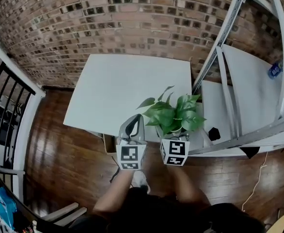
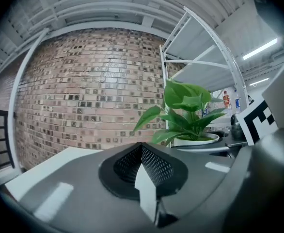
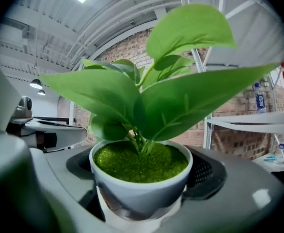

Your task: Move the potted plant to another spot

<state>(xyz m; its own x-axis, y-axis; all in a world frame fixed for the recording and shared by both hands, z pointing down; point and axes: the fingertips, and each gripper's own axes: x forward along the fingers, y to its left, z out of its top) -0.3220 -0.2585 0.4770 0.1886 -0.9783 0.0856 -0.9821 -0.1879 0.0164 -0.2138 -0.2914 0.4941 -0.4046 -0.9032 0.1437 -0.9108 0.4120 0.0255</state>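
A leafy green plant in a white pot (image 1: 173, 115) hangs over the front right corner of the white table (image 1: 127, 89). My right gripper (image 1: 174, 132) is shut on the pot; in the right gripper view the pot (image 3: 141, 183) fills the space between the grey jaws, and its leaves hide most of what lies ahead. My left gripper (image 1: 135, 123) hovers just left of the plant, its jaws shut together with nothing in them. In the left gripper view, the black mesh pads (image 2: 151, 166) meet, and the plant (image 2: 188, 113) shows to the right.
A white metal shelf rack (image 1: 248, 96) stands right of the table, with a blue bottle (image 1: 275, 70) on it. A brick wall (image 1: 108, 18) runs behind both. A black railing (image 1: 6, 110) is at the left, over a dark wooden floor (image 1: 59, 154).
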